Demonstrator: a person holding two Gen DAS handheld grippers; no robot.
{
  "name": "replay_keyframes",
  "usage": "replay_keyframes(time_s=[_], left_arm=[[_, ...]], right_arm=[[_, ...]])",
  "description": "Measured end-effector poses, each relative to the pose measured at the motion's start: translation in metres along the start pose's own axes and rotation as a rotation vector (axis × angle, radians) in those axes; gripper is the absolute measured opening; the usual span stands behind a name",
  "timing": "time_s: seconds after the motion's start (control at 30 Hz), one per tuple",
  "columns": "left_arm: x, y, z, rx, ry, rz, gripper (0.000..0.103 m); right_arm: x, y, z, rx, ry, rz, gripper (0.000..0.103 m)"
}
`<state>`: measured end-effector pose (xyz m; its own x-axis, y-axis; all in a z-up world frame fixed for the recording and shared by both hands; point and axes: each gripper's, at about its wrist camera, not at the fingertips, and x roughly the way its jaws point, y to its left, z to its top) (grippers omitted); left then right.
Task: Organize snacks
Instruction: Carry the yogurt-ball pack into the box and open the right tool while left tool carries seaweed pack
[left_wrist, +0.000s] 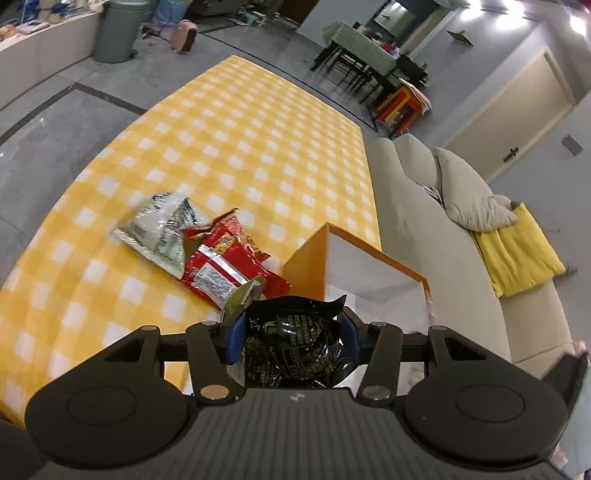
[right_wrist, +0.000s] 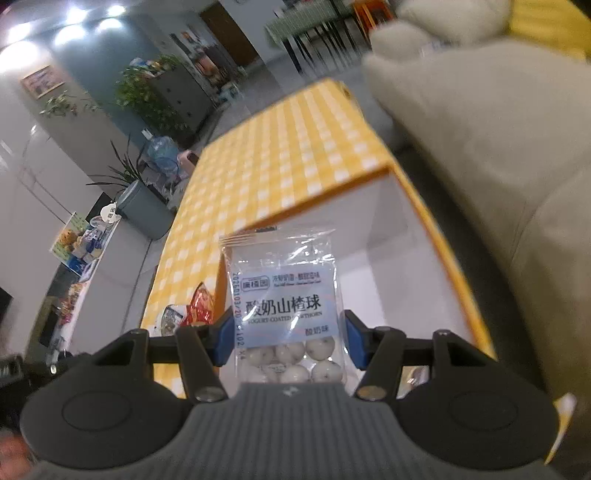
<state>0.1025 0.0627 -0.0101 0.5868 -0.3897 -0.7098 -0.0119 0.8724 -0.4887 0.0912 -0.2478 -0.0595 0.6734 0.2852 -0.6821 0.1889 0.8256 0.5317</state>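
Observation:
My left gripper (left_wrist: 293, 341) is shut on a crumpled black snack packet (left_wrist: 295, 347), held above the near corner of an orange box with a white inside (left_wrist: 373, 269). A red snack bag (left_wrist: 229, 266) and a silver one (left_wrist: 162, 229) lie on the yellow checked tablecloth (left_wrist: 236, 147), left of the box. My right gripper (right_wrist: 286, 341) is shut on a clear packet of white yogurt-coated balls (right_wrist: 286, 310), which hangs over the open box (right_wrist: 399, 258). In that view the red bag (right_wrist: 201, 304) and the silver bag (right_wrist: 171, 317) peek out left of the box.
A beige sofa (left_wrist: 424, 206) with a grey cushion and a yellow cloth (left_wrist: 517, 247) runs along the table's right side. A grey bin (left_wrist: 118, 29) stands on the floor beyond the far left corner. A dining table with chairs (left_wrist: 362, 55) is further back.

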Motion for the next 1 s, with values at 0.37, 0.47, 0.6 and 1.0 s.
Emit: replay_keyframes(time_s=[0.37,0.47,0.6,1.0], left_arm=[[0.042,0.015,-0.014,0.01,0.035,0.034,0.059],[0.049,0.021,-0.015,0.015,0.046,0.052,0.059],[0.055,0.026,-0.014,0.017,0.059,0.053,0.059],[0.065,0.034,-0.017,0.0,0.088,0.068,0.059]], right_arm=[[0.088,0.002,-0.002,0.082,0.197,-0.037,0.057],[0.11,0.003,0.0,0.072,0.241,-0.055,0.057],[0.132,-0.007,-0.002,0.124,0.292,-0.042,0.058],[0.157,-0.017,-0.005,0.204,0.359,-0.003,0.066]])
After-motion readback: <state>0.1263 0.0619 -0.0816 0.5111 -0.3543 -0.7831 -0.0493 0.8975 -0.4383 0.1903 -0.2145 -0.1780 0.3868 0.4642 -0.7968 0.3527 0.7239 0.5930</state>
